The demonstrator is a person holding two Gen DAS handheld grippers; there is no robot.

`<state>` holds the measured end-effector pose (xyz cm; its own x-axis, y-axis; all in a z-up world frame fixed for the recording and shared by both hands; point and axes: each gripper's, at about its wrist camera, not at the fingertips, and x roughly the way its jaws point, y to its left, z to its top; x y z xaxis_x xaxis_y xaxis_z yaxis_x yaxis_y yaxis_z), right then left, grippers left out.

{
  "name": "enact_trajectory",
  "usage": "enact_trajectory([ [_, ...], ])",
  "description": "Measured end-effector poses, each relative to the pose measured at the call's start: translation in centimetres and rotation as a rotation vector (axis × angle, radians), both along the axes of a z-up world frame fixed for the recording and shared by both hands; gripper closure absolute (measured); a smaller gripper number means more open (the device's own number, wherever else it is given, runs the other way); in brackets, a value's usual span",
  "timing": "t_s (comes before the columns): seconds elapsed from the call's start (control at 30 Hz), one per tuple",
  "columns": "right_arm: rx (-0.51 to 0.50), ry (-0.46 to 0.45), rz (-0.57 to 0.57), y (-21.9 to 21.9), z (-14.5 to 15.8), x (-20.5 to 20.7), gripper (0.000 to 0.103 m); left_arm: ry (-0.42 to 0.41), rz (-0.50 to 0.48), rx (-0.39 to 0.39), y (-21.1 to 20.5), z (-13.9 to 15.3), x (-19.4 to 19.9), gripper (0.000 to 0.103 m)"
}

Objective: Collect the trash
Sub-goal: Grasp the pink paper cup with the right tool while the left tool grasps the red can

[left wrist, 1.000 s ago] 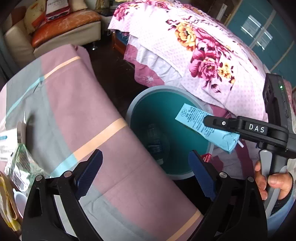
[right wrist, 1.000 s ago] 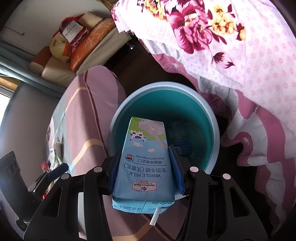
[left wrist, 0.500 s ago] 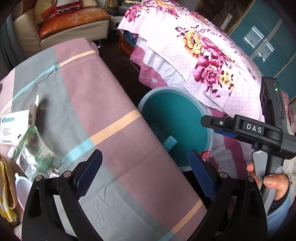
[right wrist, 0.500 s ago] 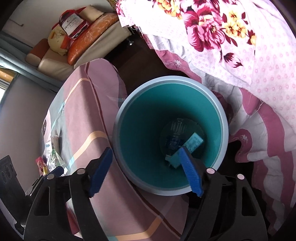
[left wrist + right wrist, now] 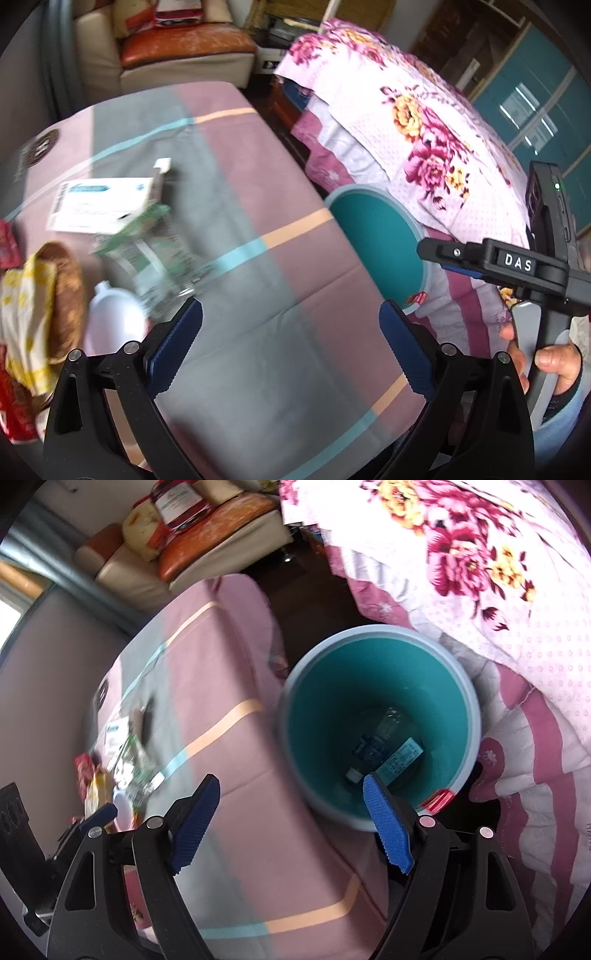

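From my left claw (image 5: 290, 349) I look down on the striped desk (image 5: 258, 332); its blue fingers are spread wide with nothing between them. From my right claw (image 5: 291, 821), which has just been opening and holds nothing, I see the milk carton (image 5: 400, 761) lying at the bottom of the teal bin (image 5: 469, 705).
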<state>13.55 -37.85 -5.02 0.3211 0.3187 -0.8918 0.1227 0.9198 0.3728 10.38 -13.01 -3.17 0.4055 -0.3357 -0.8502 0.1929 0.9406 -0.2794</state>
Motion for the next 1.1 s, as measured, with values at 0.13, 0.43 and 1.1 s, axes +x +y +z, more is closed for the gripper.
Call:
enact_trajectory([
  [0.13,-0.012,-0.005,0.05,2.5,1.1,-1.0,0.027,-0.015,0.028,-0.012,2.4,0.8,-1.5,0.006],
  [0.43,0.005,0.043,0.257,11.2,1.9,-3.5,0.027,-0.051,0.137,0.012,10.4,2.5,-5.7,0.006],
  [1.1,0.004,0.193,0.627,27.0,-0.9,-9.3,0.027,-0.037,0.441,0.034,25.3,1.4,-12.2,0.006],
])
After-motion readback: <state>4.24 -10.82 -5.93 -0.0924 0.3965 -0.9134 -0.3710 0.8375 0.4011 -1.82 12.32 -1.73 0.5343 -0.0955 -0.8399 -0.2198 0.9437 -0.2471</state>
